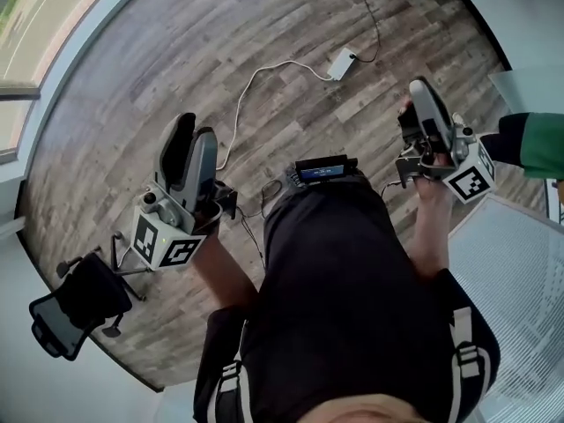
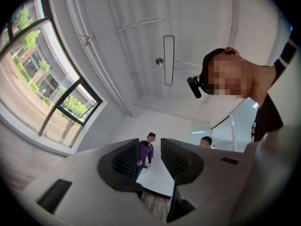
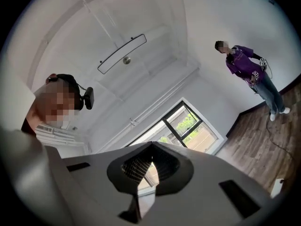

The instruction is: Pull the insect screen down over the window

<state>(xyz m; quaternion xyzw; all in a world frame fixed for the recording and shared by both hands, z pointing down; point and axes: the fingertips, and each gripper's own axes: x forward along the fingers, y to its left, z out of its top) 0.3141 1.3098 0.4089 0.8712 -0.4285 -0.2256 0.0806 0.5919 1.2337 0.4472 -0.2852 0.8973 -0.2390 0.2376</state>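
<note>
Left gripper and right gripper up at waist height, both empty.
Holds the left one tilted up by the left hip, jaws parted round air; holds the right one higher at the right side, jaws clenched together on nothing. Window at far left past the wood floor, well apart from both; meshed panel at lower right.

I see grey-brown streaked wood-plank floor. My grey left tool and grey right tool carry black-and-white marker squares. The swivel office chair is black and the boxy power adapter is white.
</note>
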